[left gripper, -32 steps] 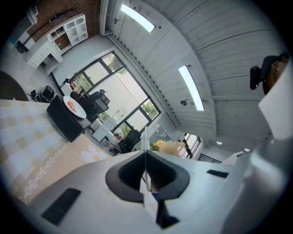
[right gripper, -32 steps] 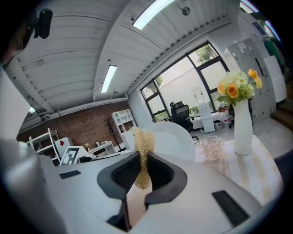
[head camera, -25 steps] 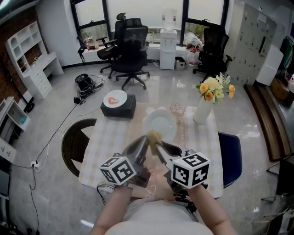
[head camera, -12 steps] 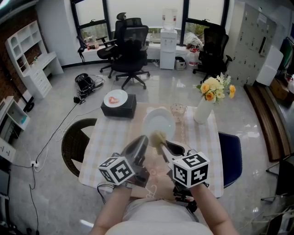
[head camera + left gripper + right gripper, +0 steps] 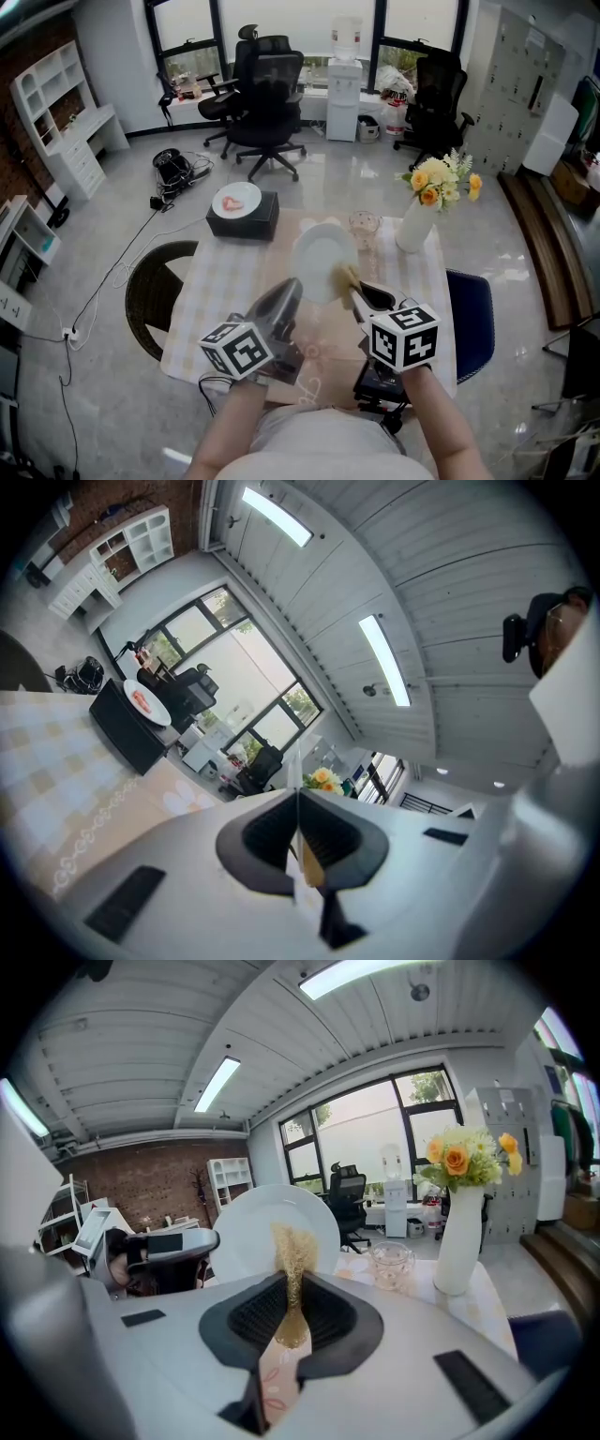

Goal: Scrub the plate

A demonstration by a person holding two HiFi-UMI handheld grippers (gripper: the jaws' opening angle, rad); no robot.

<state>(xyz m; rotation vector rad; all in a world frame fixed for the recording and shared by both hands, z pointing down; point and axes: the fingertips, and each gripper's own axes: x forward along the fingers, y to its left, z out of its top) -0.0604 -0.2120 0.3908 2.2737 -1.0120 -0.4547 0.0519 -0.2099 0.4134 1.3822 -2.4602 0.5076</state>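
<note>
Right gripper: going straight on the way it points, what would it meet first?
Probably the plate, right behind the scrubber that the right gripper holds; the gap between them is unclear.

left gripper (image 5: 294, 285), right gripper (image 5: 360, 291) — grey shells, black ribbed pads (image 5: 251, 1312), white cubes (image 5: 239, 349) with black square markers; pale top (image 5: 319, 442).
</note>
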